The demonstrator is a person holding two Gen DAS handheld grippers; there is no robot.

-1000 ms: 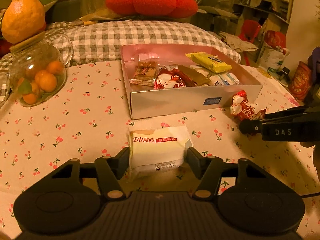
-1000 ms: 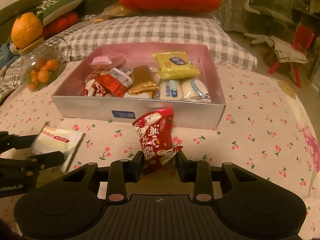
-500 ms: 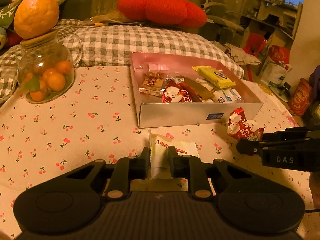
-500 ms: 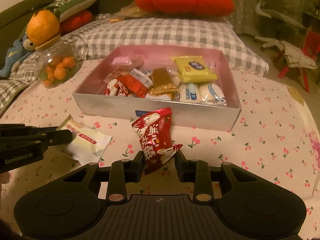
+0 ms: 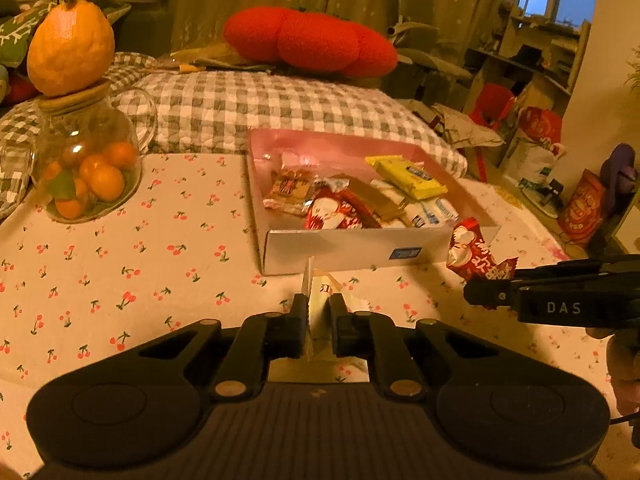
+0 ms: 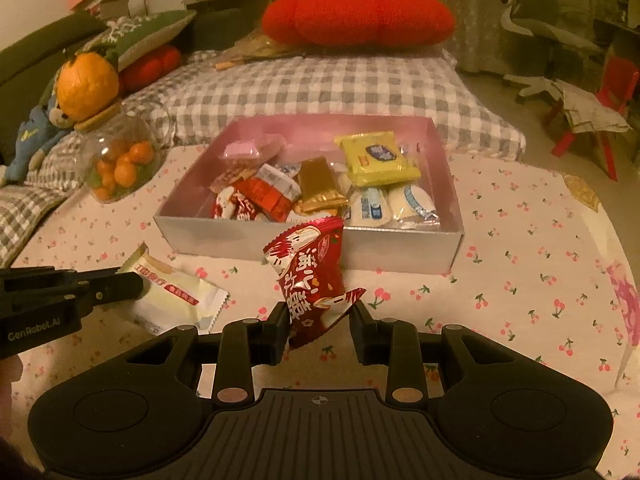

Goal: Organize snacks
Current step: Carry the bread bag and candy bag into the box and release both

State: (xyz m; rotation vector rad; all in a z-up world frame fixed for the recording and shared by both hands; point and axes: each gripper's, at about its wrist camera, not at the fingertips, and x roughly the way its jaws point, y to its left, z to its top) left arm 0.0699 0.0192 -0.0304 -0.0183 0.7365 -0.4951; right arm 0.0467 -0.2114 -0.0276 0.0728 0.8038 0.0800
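Note:
A cream snack packet (image 5: 322, 290) with red print stands pinched on edge between the jaws of my left gripper (image 5: 319, 304), which is shut on it just above the cherry-print cloth. From the right wrist view the same cream packet (image 6: 176, 296) sticks out of the left gripper (image 6: 136, 286), tilted toward the table. My right gripper (image 6: 320, 312) is shut on a red snack packet (image 6: 308, 264), held upright in front of the box. An open silver box (image 5: 340, 248) with a pink inside holds several wrapped snacks. The red packet (image 5: 476, 254) and right gripper (image 5: 472, 292) show at the right of the left wrist view.
A glass jar of small oranges (image 5: 88, 176) with a large orange fruit (image 5: 70, 48) on its lid stands at the table's left. Behind the box (image 6: 280, 246) lie a checked cushion (image 6: 320, 92) and a red cushion (image 6: 356, 14). The round table's edge curves down at the right.
The left jaws closed from wide open onto the cream packet, which went from lying flat to standing pinched on edge. The right gripper kept its hold on the red packet.

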